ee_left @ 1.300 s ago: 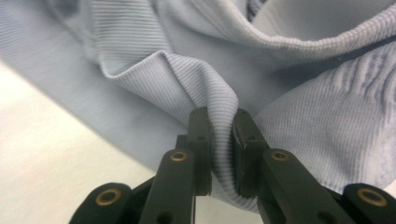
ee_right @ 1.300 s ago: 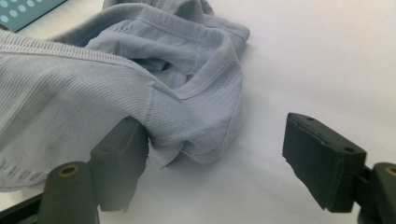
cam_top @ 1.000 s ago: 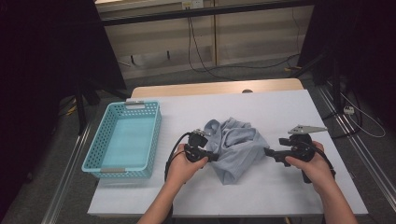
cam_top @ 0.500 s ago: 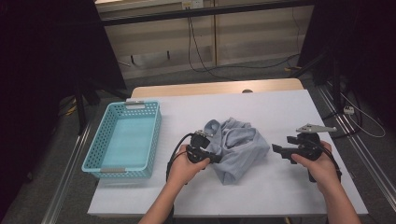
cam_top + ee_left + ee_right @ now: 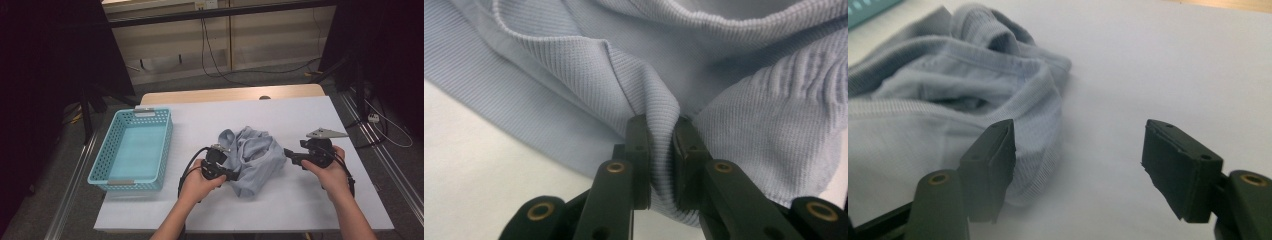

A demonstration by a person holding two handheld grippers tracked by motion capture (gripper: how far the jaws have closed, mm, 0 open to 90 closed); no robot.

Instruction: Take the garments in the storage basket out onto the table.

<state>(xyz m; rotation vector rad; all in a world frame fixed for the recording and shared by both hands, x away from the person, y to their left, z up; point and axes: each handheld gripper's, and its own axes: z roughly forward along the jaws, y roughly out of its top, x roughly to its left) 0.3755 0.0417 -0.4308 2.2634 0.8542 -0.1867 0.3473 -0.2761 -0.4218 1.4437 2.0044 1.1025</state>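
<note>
Pale blue ribbed garment [image 5: 252, 160] crumpled centre frame on white table [image 5: 300, 115], right of teal basket [image 5: 131, 150]. Left gripper [image 5: 659, 150] pinching ribbed fold. Right gripper [image 5: 1078, 165] spread, just narrowing, nothing between pads. Soft, light, limp, likely to sag; best taken at thick hem edge.

An empty turquoise basket [image 5: 134, 150] sits left on the white table [image 5: 300, 210].

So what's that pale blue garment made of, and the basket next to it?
The pale blue garment looks like a soft, matte knitted fabric, perhaps cotton: fine ribs run across it and it folds limply where the left gripper pinches it. The turquoise basket appears to be moulded plastic, with a slight sheen, stiff straight walls and a regular lattice of holes.
</note>
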